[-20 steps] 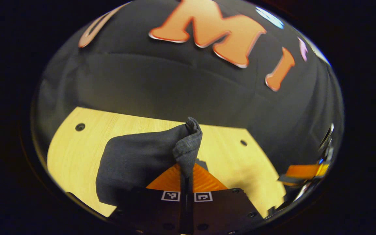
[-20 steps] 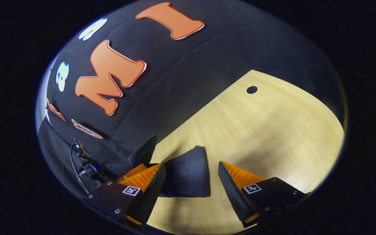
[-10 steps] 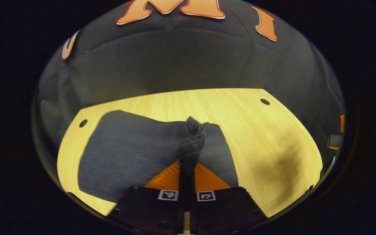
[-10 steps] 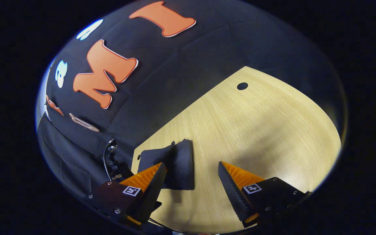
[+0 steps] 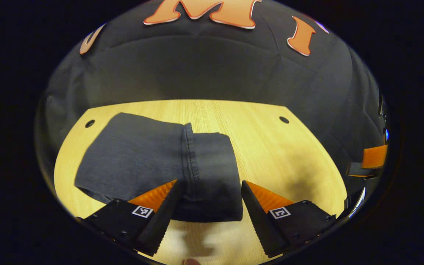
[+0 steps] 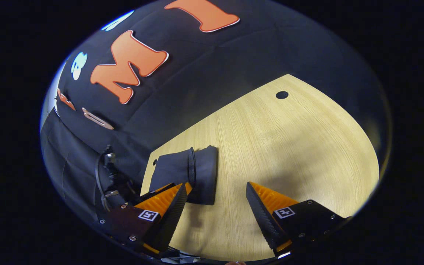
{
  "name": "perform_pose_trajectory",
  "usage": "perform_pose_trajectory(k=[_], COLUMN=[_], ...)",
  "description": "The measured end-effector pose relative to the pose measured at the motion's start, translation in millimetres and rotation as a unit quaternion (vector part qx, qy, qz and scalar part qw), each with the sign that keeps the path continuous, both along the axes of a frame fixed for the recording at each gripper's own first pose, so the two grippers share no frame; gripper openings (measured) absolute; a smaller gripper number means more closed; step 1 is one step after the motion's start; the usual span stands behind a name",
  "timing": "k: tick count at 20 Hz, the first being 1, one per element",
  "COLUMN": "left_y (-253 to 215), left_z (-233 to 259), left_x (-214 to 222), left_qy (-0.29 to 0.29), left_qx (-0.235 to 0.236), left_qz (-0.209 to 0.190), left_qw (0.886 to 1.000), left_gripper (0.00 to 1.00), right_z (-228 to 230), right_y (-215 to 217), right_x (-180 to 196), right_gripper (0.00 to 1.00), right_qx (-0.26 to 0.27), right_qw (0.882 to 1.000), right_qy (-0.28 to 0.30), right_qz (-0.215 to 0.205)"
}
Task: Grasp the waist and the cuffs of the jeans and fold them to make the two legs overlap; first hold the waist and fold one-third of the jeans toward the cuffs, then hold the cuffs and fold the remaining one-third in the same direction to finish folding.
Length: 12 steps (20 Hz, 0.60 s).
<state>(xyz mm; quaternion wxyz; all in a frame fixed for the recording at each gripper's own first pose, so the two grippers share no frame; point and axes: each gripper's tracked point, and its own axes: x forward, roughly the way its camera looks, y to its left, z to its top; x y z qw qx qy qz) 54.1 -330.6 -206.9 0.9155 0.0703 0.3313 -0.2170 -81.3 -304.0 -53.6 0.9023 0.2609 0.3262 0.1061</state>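
The dark grey jeans (image 5: 153, 162) lie folded into a flat bundle on the light wooden table (image 5: 278, 158), with a stitched hem (image 5: 189, 158) running across the top layer. My left gripper (image 5: 206, 208) is open just above the bundle's near edge, and the cloth lies between its spread fingers without being pinched. In the right gripper view the same folded jeans (image 6: 186, 176) lie at the table's left corner. My right gripper (image 6: 215, 208) is open over bare wood to the right of the bundle, holding nothing.
The table (image 6: 289, 154) has small round holes (image 5: 283, 119) (image 5: 89, 123) (image 6: 281, 95) near its corners. The booth's black cloth wall stands close behind it. The other gripper's tip (image 5: 372, 162) shows at the right edge of the left gripper view.
My left gripper was shut on a bunched edge of the jeans; it has let go and opened, and that edge now lies flat on the bundle. The right gripper stayed open, shifting slightly.
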Motion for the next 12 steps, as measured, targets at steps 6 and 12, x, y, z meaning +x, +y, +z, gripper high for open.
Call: perform_pose_trajectory(k=[6, 12], left_y=[59.7, 136.3], left_z=[135.4, 248.6], left_x=[2.4, -10.5], left_qy=[-0.149, -0.311], left_qx=[-0.033, -0.045], left_qz=[0.041, 0.09], left_qw=[0.987, 0.945], left_gripper=[0.98, 0.98], right_z=[45.1, 115.8], right_y=[19.5, 49.2], right_x=[13.1, 19.2], right_gripper=[0.98, 0.98], right_qx=[-0.075, -0.154], right_qw=[0.994, 0.967], right_qy=[-0.077, -0.2], right_qz=[-0.01, -0.02])
